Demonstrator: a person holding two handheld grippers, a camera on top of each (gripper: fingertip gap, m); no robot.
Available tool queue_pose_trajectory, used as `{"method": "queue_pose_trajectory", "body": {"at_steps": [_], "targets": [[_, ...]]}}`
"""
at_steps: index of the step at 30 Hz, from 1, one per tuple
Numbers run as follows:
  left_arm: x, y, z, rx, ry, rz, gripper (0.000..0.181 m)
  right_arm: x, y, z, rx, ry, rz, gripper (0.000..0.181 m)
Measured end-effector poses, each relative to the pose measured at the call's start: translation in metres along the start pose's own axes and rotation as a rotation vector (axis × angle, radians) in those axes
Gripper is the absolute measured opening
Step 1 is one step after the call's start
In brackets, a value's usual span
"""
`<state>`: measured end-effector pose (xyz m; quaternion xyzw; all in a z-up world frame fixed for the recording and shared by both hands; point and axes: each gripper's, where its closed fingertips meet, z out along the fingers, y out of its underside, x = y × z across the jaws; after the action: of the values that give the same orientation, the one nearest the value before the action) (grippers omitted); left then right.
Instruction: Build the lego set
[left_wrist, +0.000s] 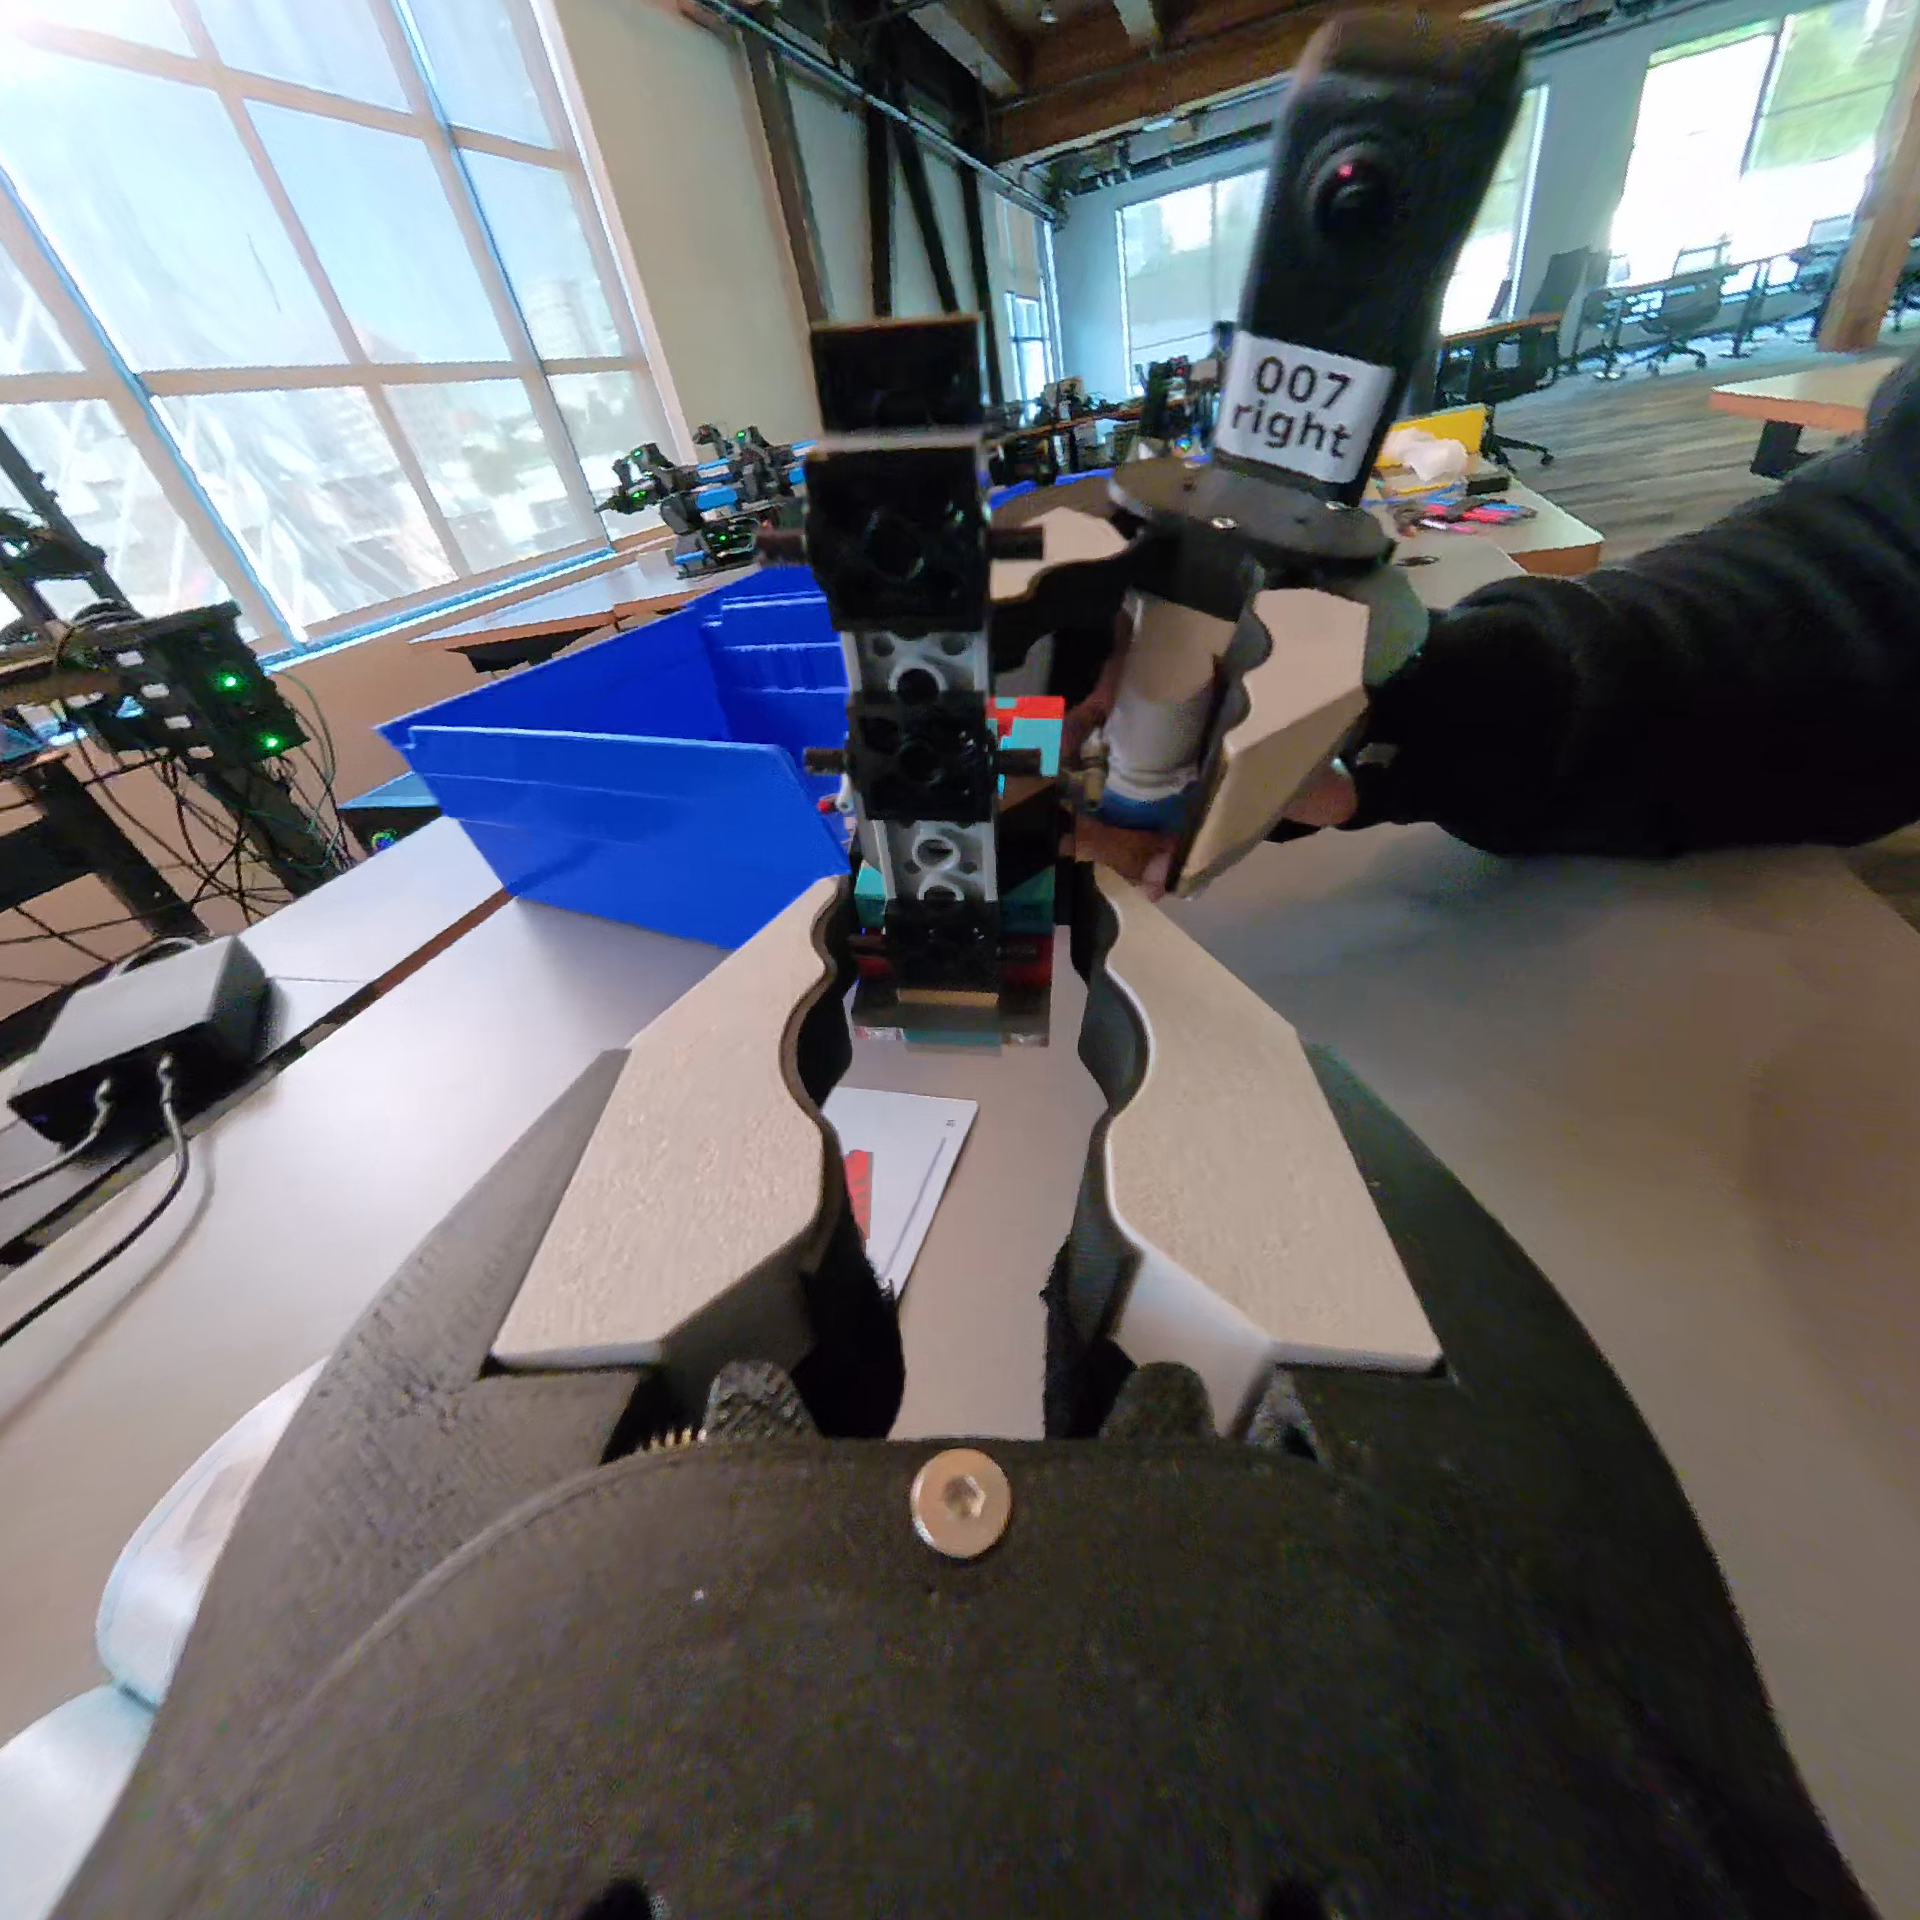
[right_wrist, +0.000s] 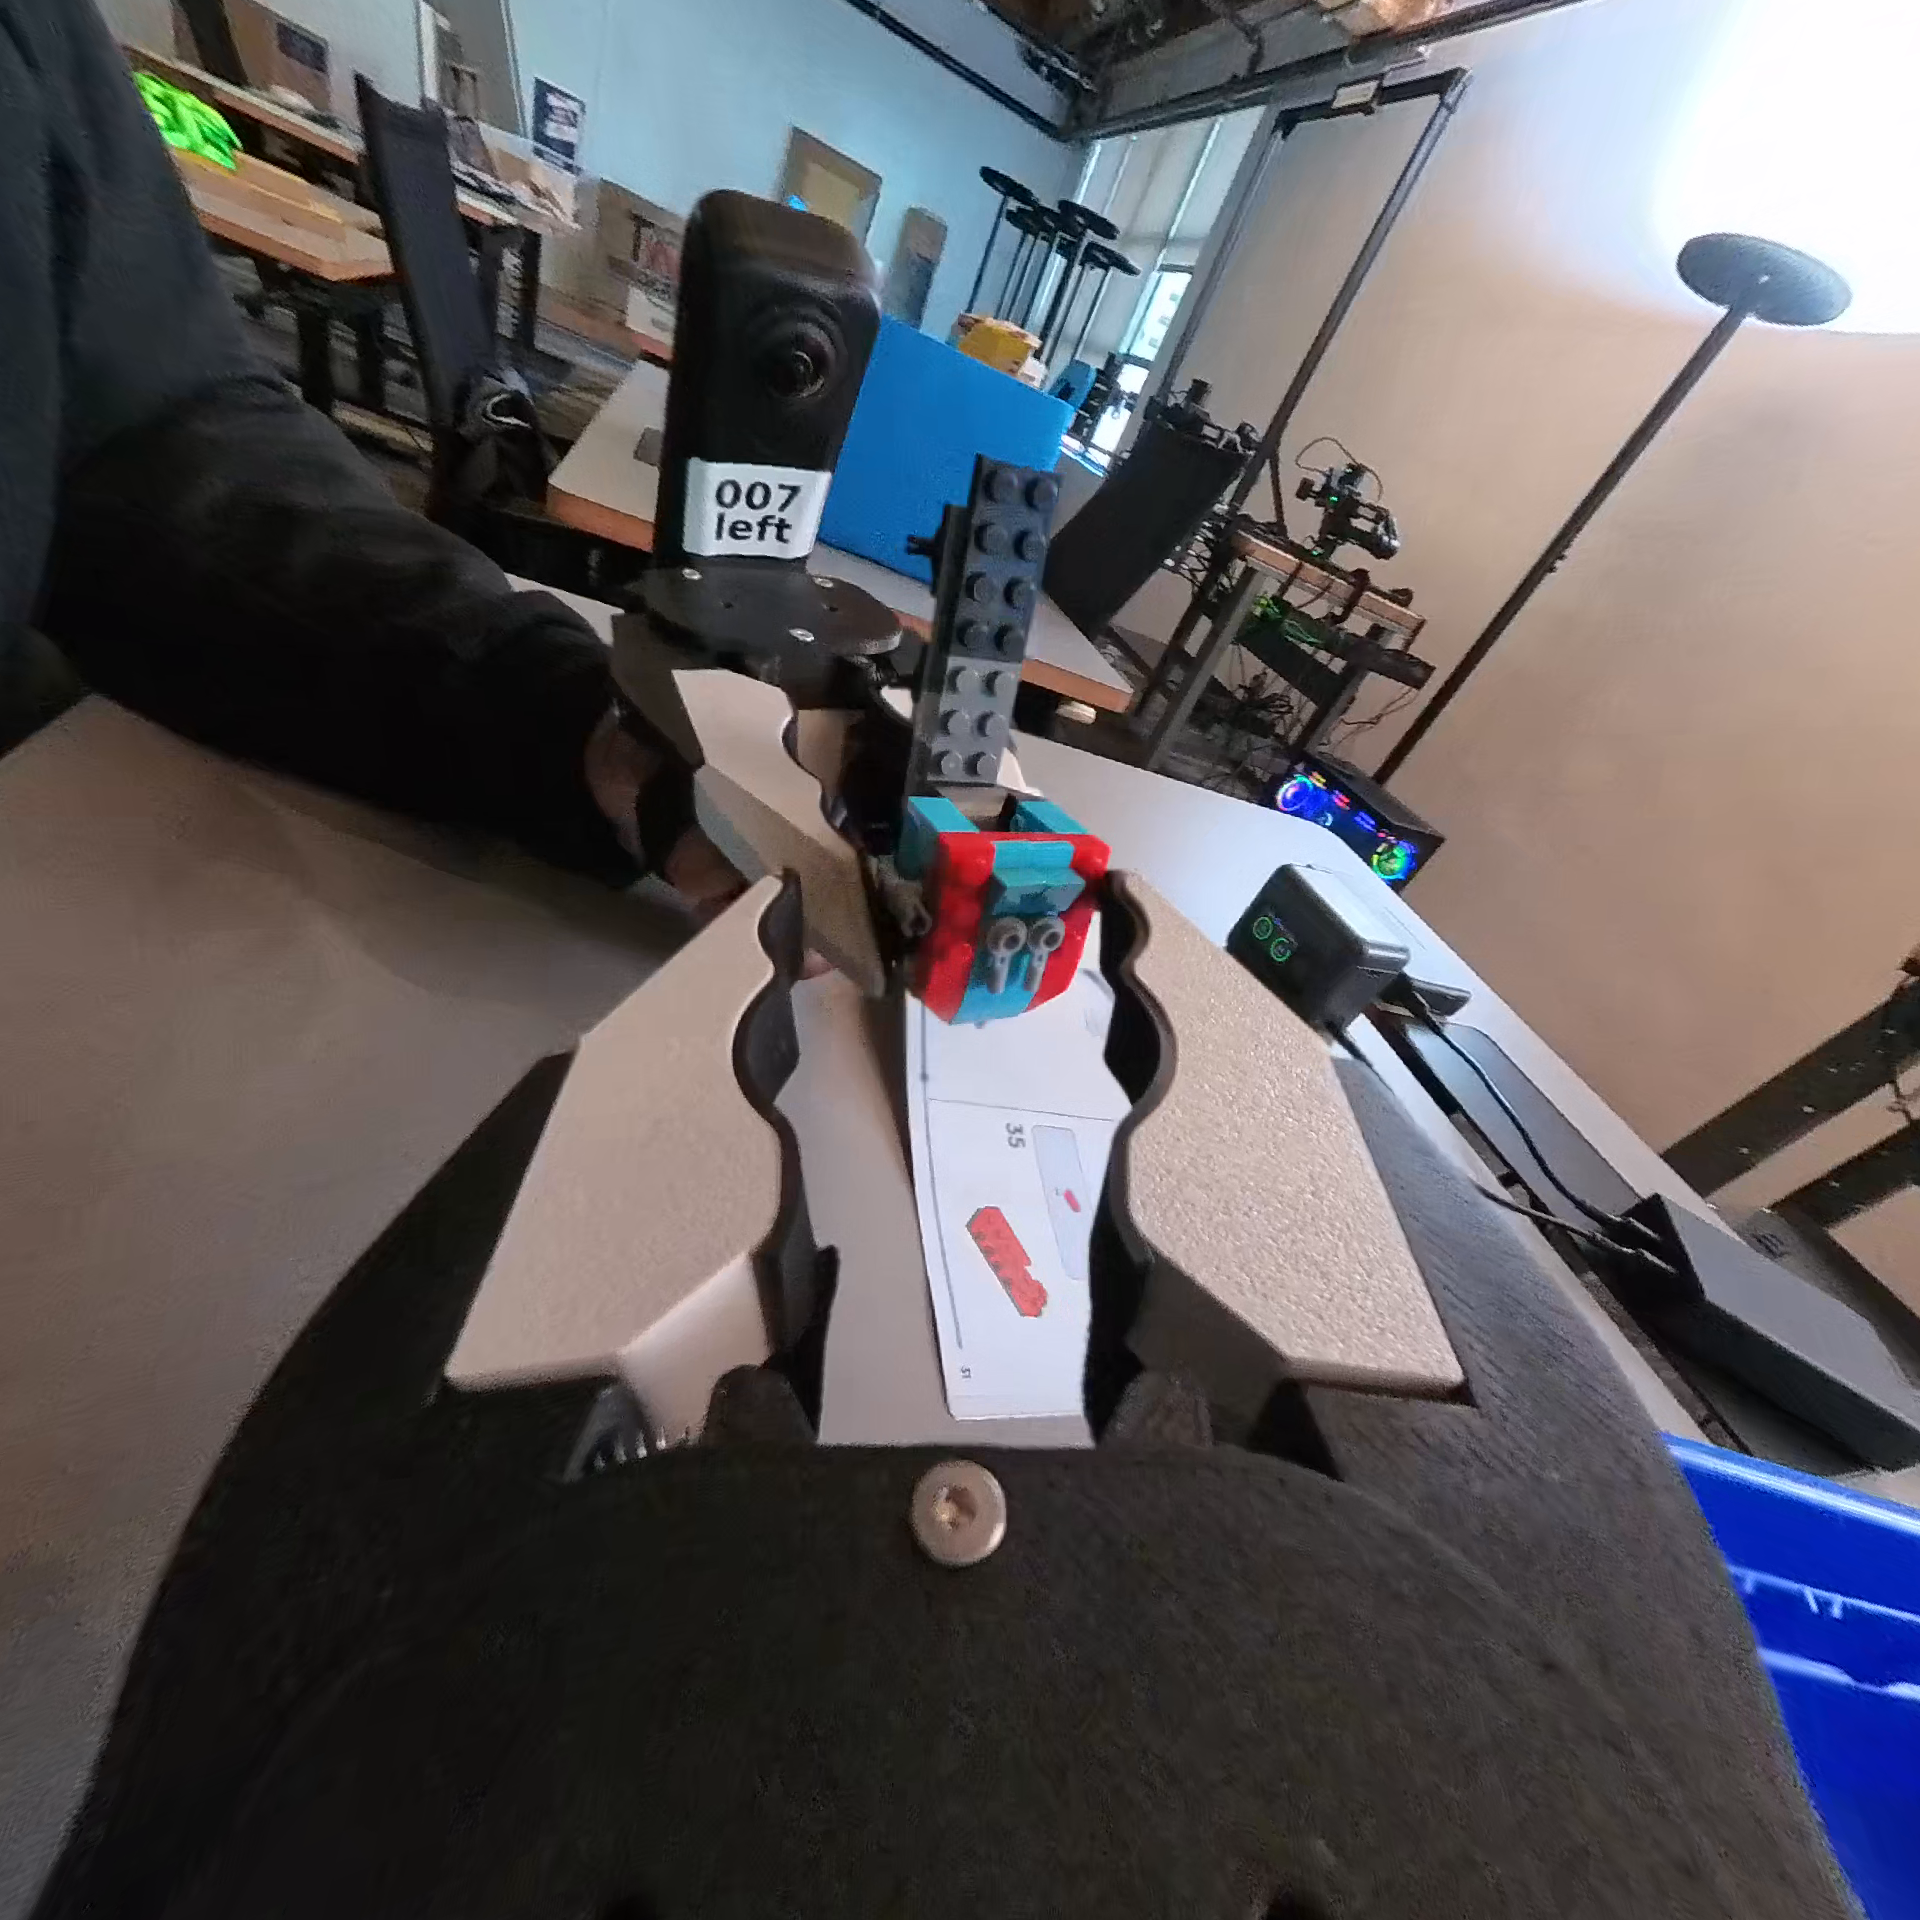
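A lego model is held in the air between both grippers. In the left wrist view it stands upright as a long black and grey chassis (left_wrist: 920, 665), underside towards me, with red and teal bricks behind its lower end. My left gripper (left_wrist: 966, 904) is shut on that lower end. In the right wrist view the red and teal block (right_wrist: 997, 925) sits between the tips of my right gripper (right_wrist: 948, 894), which is shut on it. The dark studded plate (right_wrist: 982, 623) rises above it. The left gripper (right_wrist: 821, 883) faces me there, and the right gripper (left_wrist: 1174, 727) faces me in the left wrist view.
An instruction sheet (right_wrist: 1008, 1195) lies on the grey table (left_wrist: 1558, 1039) under the model. A blue bin (left_wrist: 623, 800) stands behind to the left. A black power box with cables (left_wrist: 145, 1029) sits at the table's left edge. A dark sleeve (left_wrist: 1662, 675) reaches in from the right. My left and right fingertips are right by each other.
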<state>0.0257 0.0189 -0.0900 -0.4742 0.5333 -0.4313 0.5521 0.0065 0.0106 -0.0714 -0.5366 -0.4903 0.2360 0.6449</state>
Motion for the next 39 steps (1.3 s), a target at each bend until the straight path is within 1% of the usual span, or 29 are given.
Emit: {"method": "queue_pose_trajectory", "body": {"at_steps": [6, 11, 22, 30, 39], "targets": [[-0.001, 0.0, 0.001, -0.001, -0.01, -0.019, 0.04, 0.01, -0.001, -0.003, 0.015, 0.044, 0.019, 0.052], [0.0, -0.001, 0.001, 0.008, -0.005, -0.037, 0.04, 0.009, -0.003, -0.004, 0.035, 0.04, 0.03, 0.046], [0.005, 0.001, 0.004, -0.005, 0.019, -0.045, 0.04, 0.005, -0.003, -0.006, 0.036, -0.005, 0.046, 0.044], [0.011, -0.001, 0.004, 0.002, 0.059, -0.062, 0.04, 0.0, -0.006, -0.011, 0.07, -0.078, 0.118, 0.042], [0.012, 0.001, 0.003, -0.013, 0.032, 0.016, 0.041, -0.002, -0.005, -0.01, 0.061, -0.083, 0.087, 0.042]]}}
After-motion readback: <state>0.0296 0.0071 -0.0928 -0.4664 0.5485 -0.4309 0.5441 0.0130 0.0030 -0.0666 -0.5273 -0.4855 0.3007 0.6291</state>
